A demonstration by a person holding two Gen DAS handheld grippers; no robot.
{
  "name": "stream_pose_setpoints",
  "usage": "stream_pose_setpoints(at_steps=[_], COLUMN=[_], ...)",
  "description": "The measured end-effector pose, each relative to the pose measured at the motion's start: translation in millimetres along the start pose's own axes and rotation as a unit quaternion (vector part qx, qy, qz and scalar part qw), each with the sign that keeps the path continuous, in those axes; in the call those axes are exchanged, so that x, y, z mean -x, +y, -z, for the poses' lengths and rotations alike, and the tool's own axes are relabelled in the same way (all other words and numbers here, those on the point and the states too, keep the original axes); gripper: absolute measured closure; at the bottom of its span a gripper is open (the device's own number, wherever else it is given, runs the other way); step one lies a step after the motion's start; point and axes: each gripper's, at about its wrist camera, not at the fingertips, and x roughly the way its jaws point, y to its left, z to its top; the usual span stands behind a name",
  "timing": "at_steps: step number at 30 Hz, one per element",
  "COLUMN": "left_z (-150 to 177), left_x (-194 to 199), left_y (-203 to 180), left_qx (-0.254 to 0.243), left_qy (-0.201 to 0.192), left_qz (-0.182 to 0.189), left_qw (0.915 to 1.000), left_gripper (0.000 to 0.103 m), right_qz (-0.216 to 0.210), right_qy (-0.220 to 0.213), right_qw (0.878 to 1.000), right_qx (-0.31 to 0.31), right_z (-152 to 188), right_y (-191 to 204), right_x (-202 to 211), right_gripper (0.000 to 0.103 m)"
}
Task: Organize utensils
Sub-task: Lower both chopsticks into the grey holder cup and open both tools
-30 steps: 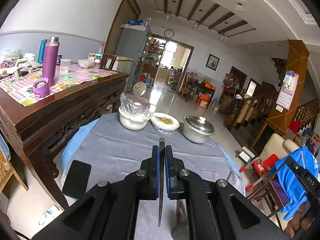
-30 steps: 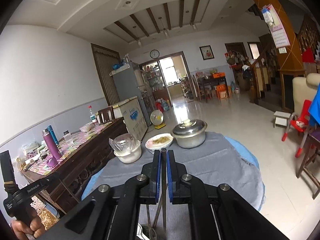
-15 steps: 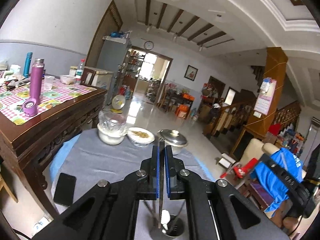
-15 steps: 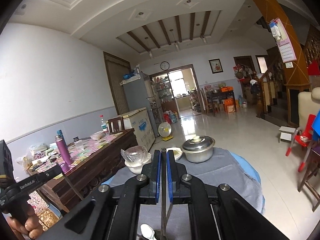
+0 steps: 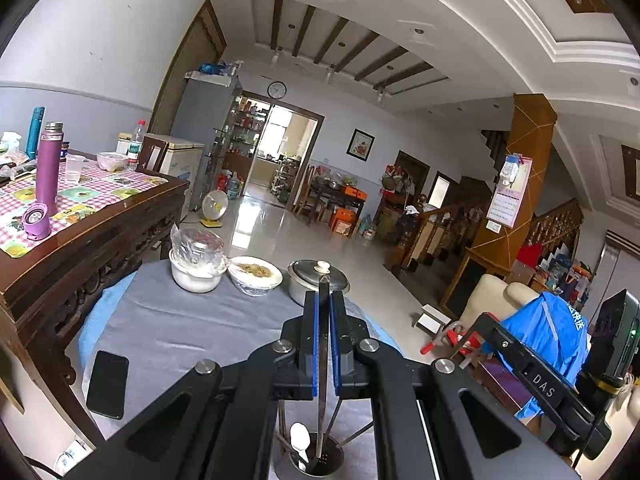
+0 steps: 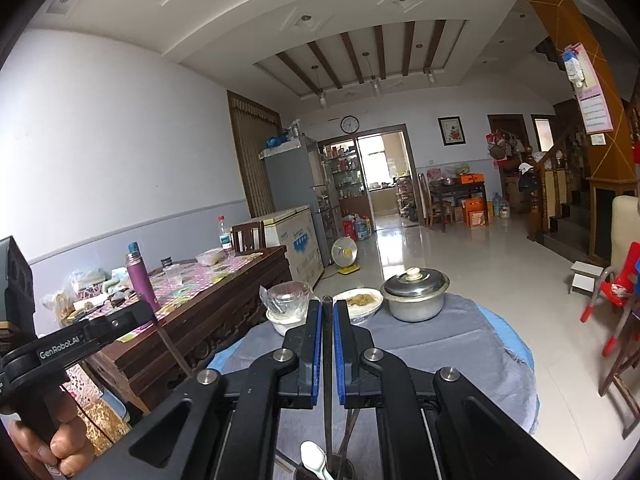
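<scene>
My left gripper (image 5: 323, 300) is shut on a thin dark chopstick (image 5: 321, 400) held upright, its lower end inside a metal utensil holder (image 5: 316, 462) directly below. The holder also contains a white spoon (image 5: 300, 440) and other sticks. My right gripper (image 6: 327, 308) is shut on another dark chopstick (image 6: 328, 392), also upright over the same holder (image 6: 324, 474), where a white spoon (image 6: 314, 458) shows. The left gripper also appears at the left in the right wrist view (image 6: 132, 316), holding its stick.
The round table has a grey cloth (image 5: 168, 328). At its far side stand a white bowl with a plastic-covered top (image 5: 198, 266), a food bowl (image 5: 256, 276) and a lidded steel pot (image 5: 318, 282). A black phone (image 5: 107, 384) lies left. A wooden sideboard (image 5: 92, 236) stands left.
Both grippers have risen and tilted upward, so the table dropped lower in view. The utensil holder with the white spoon has come into view beneath both. Both stay shut on their chopsticks.
</scene>
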Motion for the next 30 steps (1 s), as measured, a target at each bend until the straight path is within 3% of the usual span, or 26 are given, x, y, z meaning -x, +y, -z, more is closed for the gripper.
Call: stream_pose_setpoints(at_steps=[30], left_z=[32], left_x=[-47], left_y=[-19], left_qx=[-0.037], left_qy=[0.054], left_qz=[-0.029], left_qw=[0.9974], left_gripper=[0.098], right_qz=[-0.006], right_qy=[0.082], right_qw=[0.996], right_qx=[0.022], right_z=[37], right_y=[1], right_x=[-30], right_gripper=[0.096])
